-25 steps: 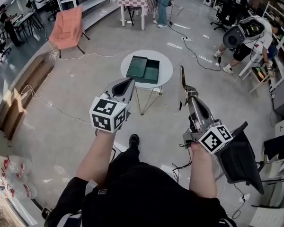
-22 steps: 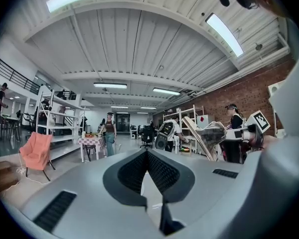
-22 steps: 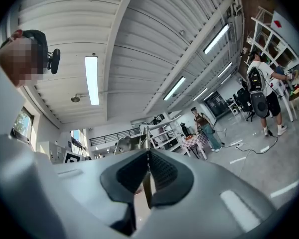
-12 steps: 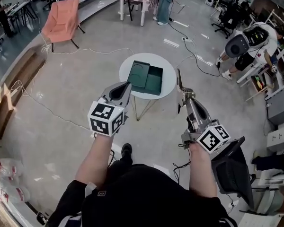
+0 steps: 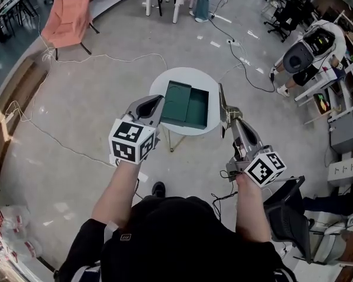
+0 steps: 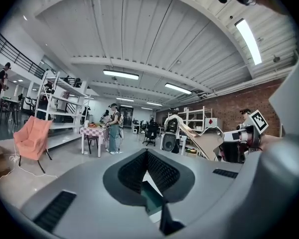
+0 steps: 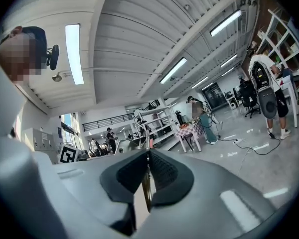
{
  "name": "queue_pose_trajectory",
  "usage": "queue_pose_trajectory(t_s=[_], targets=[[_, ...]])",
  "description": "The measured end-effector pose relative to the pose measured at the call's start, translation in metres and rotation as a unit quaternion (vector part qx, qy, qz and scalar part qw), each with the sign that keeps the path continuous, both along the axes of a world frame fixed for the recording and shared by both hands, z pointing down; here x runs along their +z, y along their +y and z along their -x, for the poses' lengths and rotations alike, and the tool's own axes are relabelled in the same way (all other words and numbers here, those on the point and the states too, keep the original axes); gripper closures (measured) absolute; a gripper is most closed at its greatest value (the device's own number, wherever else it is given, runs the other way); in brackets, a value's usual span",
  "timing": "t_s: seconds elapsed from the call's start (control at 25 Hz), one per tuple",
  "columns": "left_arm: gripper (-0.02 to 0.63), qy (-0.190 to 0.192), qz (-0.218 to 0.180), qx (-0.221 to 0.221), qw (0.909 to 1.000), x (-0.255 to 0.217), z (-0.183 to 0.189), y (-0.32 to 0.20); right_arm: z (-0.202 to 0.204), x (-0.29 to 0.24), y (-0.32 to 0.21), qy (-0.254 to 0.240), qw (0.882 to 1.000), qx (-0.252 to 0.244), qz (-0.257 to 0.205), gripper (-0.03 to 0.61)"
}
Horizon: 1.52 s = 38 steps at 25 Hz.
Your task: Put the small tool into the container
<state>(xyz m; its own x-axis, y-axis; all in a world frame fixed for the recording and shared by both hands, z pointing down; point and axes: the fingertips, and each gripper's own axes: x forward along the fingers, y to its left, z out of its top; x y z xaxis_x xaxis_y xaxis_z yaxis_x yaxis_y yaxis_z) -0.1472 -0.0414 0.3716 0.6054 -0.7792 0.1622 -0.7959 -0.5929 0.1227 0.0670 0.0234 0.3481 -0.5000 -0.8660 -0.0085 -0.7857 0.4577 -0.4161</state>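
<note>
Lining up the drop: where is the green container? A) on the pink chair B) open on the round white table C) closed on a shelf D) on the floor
B: the green container lies open on the round white table.

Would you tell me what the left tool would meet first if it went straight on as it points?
Probably the green container on the round table: the left tool aims at it, though it may pass above; height is unclear.
</note>
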Motion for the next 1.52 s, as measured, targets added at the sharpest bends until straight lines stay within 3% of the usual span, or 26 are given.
queue_pose_trajectory(t_s=[0.28,0.56,0.88,1.08,1.52], targets=[[0.609,-0.006,0.021,0.021,0.9995,0.019,-0.023,-0.044,-0.027,0.029,-0.039,-0.008,0.999,0.026,0.031,0.56],[0.609,-0.022,0.043,0.029,0.9984,0.038,-0.068,-0.101,-0.069,0.064,-0.098,-0.023,0.998,0.021,0.052,0.56],[0.609,-0.042,0.059,-0.01,0.9973,0.04,-0.115,-0.189,-0.108,0.109,-0.188,-0.017,0.994,-0.042,0.099,0.56],[0.609,-0.058,0.071,-0.02,0.9956,0.048,-0.144,-0.208,-0.115,0.124,-0.22,-0.022,0.989,-0.091,0.114,0.56],[0.609,-0.062,0.095,-0.027,0.9931,0.072,-0.133,-0.223,-0.096,0.181,-0.229,-0.031,0.976,-0.11,0.184,0.56]])
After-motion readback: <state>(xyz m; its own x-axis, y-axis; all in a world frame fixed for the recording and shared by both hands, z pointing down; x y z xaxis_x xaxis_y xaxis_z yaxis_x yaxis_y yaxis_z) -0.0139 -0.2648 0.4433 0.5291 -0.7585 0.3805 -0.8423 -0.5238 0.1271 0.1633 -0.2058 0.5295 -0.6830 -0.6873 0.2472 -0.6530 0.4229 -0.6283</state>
